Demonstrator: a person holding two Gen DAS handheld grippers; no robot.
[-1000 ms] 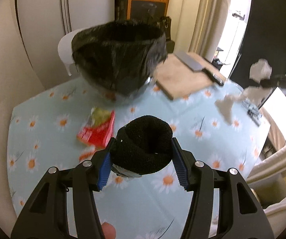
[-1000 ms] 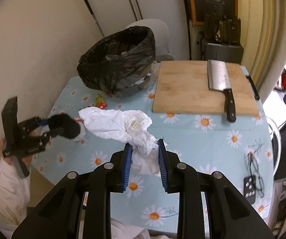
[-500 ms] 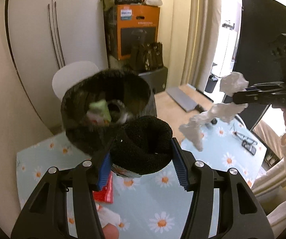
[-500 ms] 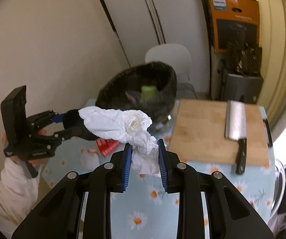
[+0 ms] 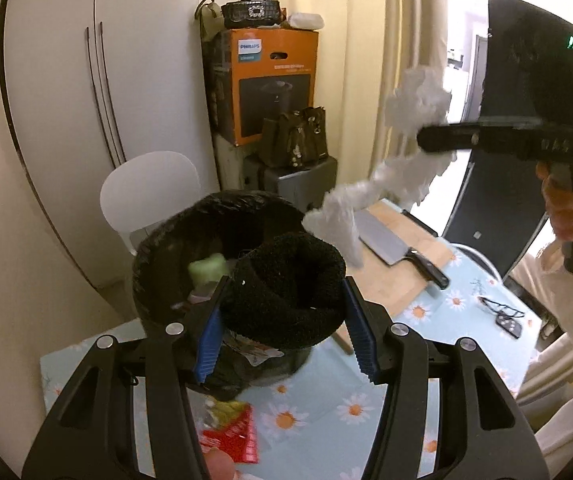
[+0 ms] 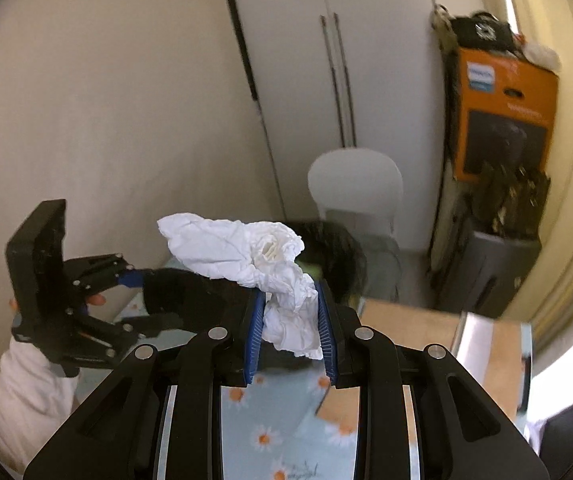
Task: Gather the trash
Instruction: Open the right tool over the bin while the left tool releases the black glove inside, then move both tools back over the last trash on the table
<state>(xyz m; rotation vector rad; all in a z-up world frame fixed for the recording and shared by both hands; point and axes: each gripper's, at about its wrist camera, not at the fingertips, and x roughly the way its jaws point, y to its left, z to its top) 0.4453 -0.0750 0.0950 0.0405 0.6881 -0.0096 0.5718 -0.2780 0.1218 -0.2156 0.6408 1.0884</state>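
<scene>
Bin [image 5: 166, 248] lies straight ahead and below the left gripper [image 5: 284, 328] — jaws clamped on a black sock [image 5: 286, 292]; right gripper [image 6: 291, 332] pinches crumpled tissue [image 6: 242, 256], farther off.

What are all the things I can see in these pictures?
Bin: one, black bag lining, on table.
Black fuzzy thing: one, in left tongs, over bin.
Tissue: one, white, crumpled, in right tongs.
Wrapper: one, red, on table.
Cutting board: one, wooden, on table.
Cleaver: one, on board.
Glasses: one pair, on table.
Remote: one, black, by glasses.
Table: one, blue daisy cloth.
Chair: one, white, behind bin.
Box: one, orange, back.
</scene>
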